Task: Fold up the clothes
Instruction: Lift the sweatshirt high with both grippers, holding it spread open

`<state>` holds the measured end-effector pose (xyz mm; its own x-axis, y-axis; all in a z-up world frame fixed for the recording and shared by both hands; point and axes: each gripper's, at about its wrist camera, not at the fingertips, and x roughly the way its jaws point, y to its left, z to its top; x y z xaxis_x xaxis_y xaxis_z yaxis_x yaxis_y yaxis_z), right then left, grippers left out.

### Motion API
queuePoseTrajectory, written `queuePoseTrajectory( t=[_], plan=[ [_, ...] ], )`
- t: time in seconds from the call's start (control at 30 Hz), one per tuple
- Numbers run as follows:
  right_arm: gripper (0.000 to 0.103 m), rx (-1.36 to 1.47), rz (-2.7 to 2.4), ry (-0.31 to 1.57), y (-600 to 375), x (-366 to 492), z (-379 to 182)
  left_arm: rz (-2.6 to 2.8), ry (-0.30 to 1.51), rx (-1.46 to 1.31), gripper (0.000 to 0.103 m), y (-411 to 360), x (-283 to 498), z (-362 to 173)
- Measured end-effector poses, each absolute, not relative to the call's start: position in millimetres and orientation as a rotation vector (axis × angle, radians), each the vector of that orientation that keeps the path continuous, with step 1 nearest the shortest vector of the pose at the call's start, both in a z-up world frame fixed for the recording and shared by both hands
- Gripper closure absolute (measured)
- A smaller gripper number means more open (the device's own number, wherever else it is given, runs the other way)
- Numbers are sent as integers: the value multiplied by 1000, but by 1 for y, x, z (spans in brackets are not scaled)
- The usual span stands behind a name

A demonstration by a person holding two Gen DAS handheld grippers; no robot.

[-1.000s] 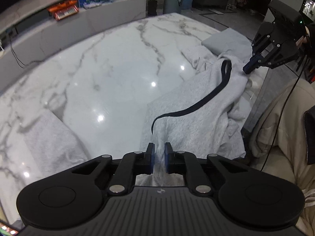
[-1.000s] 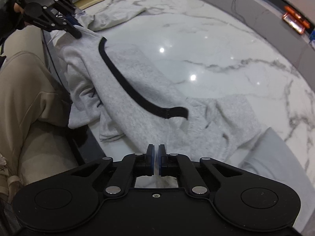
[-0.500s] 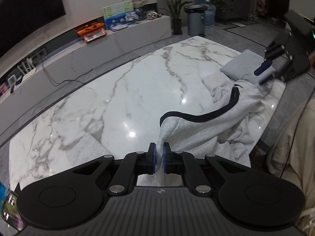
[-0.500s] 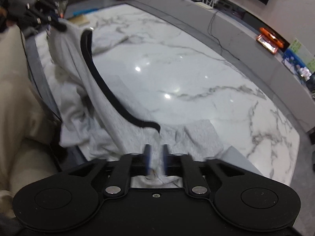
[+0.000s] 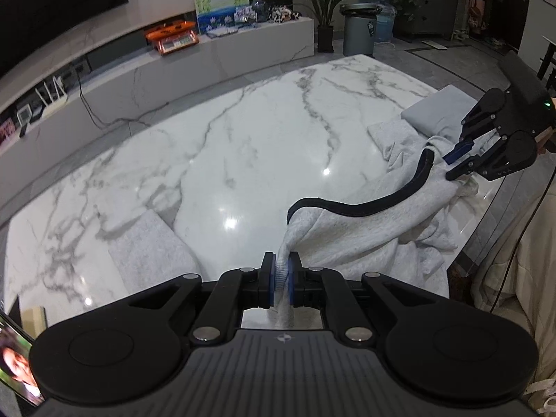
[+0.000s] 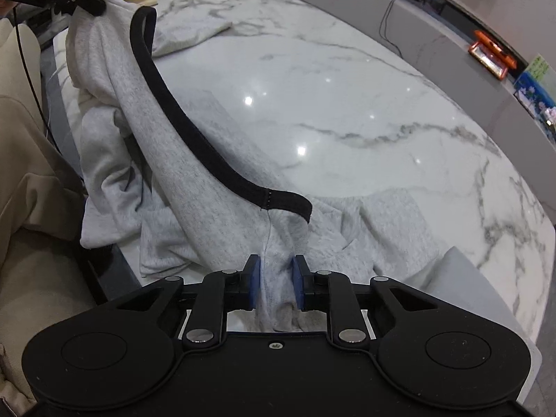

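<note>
A light grey garment with a black waistband lies bunched at the near right edge of the white marble table. My left gripper is shut on a pinch of its grey fabric just below one end of the waistband. At the other end my right gripper has its jaws closing, and a fold of the garment stands between the pads below the waistband. The left gripper shows at the top left of the right wrist view, with cloth hanging from it.
A folded grey cloth lies on the table at the left. A folded grey pile and a loose pale garment lie at the far right. A person's beige clothing is close beside the table edge. A phone is at the lower left.
The left gripper has tilted up, still holding the cloth, which now hangs more steeply. The right gripper was shut and empty; it opened and came down over the fabric by the waistband's end.
</note>
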<state>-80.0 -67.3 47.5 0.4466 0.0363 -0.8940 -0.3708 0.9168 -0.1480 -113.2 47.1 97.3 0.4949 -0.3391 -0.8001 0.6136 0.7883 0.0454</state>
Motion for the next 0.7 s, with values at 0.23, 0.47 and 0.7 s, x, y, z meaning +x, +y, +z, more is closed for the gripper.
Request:
queuePoseTrajectory(
  t=[0.23, 0.47, 0.7],
  plan=[
    [84, -409, 257, 1056, -58, -95, 56, -596, 896, 321, 97, 52, -108, 84],
    [94, -378, 263, 1084, -59, -87, 39, -601, 908, 306, 97, 52, -109, 76],
    [101, -383, 192, 1027, -60, -89, 54, -579, 882, 318, 97, 54, -117, 88]
  ],
)
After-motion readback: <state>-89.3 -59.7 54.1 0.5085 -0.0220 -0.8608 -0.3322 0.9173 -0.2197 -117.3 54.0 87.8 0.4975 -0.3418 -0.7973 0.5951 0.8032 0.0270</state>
